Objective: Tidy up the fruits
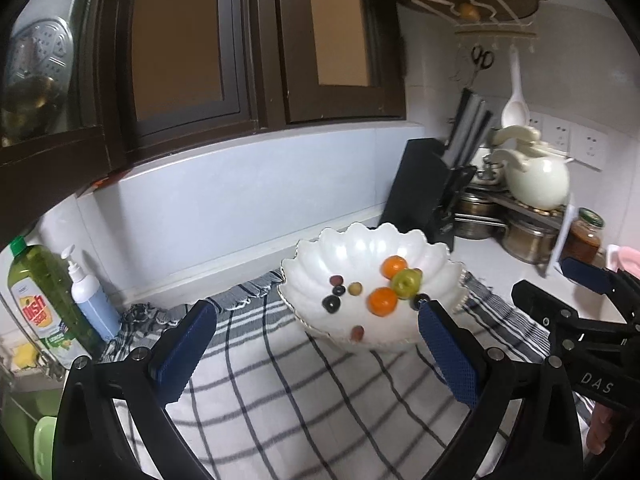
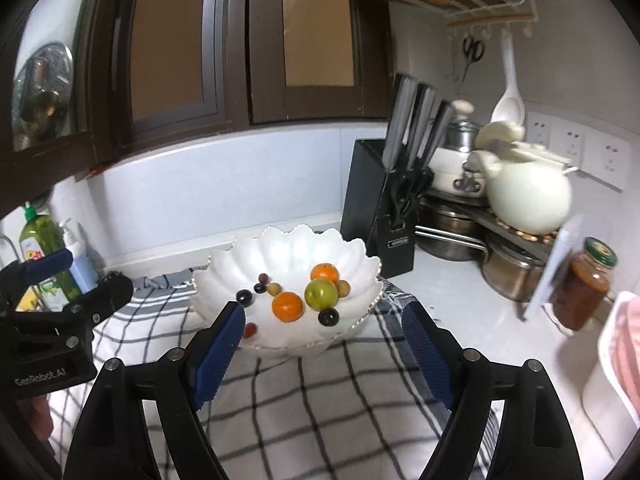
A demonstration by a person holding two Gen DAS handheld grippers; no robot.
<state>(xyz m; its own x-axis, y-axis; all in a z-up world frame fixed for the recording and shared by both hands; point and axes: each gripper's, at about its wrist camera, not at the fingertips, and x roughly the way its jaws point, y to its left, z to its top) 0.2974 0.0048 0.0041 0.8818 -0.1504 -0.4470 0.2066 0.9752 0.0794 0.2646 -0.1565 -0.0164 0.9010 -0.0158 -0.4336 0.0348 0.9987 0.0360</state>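
A white scalloped bowl (image 1: 360, 248) (image 2: 296, 248) stands on a checked cloth (image 1: 304, 392) (image 2: 320, 392). Inside lie two oranges (image 1: 383, 301) (image 2: 287, 307), a green apple (image 1: 406, 283) (image 2: 321, 294) and several small dark and reddish grapes (image 1: 331, 303) (image 2: 329, 316). My left gripper (image 1: 316, 324) hangs open in front of the bowl with nothing between its blue pads. My right gripper (image 2: 324, 326) is also open and empty, just short of the bowl's near rim. Each gripper shows at the edge of the other's view, the right one (image 1: 576, 312) and the left one (image 2: 56, 280).
A black knife block (image 1: 424, 188) (image 2: 380, 208) stands behind the bowl on the right. Beyond it are steel pots (image 2: 452, 236), a cream kettle (image 2: 528, 196) and a jar (image 2: 584, 284). Dish soap (image 1: 44, 300) and a pump bottle (image 1: 92, 296) stand at the left by the sink.
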